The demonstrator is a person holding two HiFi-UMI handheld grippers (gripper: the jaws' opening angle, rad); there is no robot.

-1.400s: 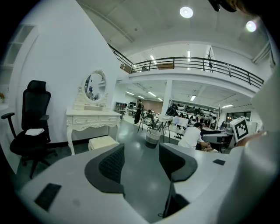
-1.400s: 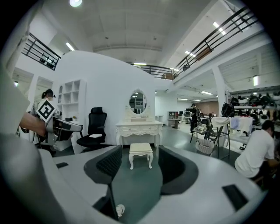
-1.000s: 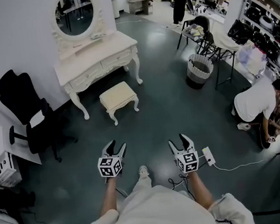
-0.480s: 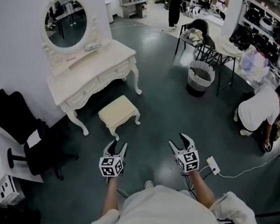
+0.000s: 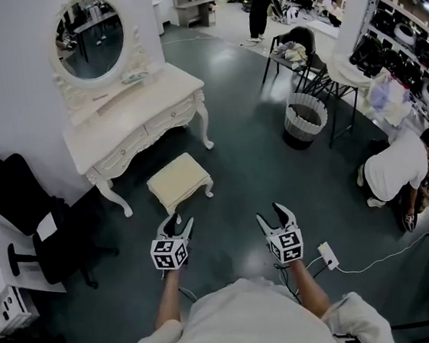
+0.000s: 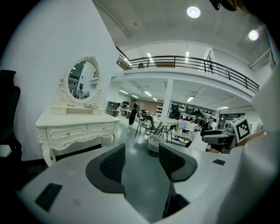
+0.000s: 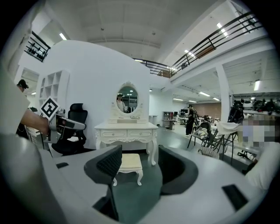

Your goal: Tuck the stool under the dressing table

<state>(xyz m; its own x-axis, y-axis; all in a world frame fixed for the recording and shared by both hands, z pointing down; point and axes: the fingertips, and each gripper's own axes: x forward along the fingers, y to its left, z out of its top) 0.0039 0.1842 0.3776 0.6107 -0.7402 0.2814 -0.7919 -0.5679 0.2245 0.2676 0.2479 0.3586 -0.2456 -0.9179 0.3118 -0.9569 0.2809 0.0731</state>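
I hold my left tool (image 5: 177, 224) and my right tool (image 5: 271, 214) out in front of me, side by side and apart from each other, both above the dark grey floor (image 5: 237, 164). The left tool's jaws stand apart with nothing but bare floor between them. The right tool's jaws are apart too and grip nothing; in the right gripper view the stool shows between them, but far ahead and untouched.

The cream stool (image 5: 179, 182) stands on the floor in front of the white dressing table (image 5: 134, 110), out in the open and not under it. It sits between me and the table's front edge, near the table and well apart from both tools. The table stands against the white wall with an oval mirror (image 5: 92, 41) on top.

A black office chair (image 5: 18, 204) is to the table's left. A wicker basket (image 5: 304, 118) stands off to the right, and a person in a white top (image 5: 395, 169) crouches further right.
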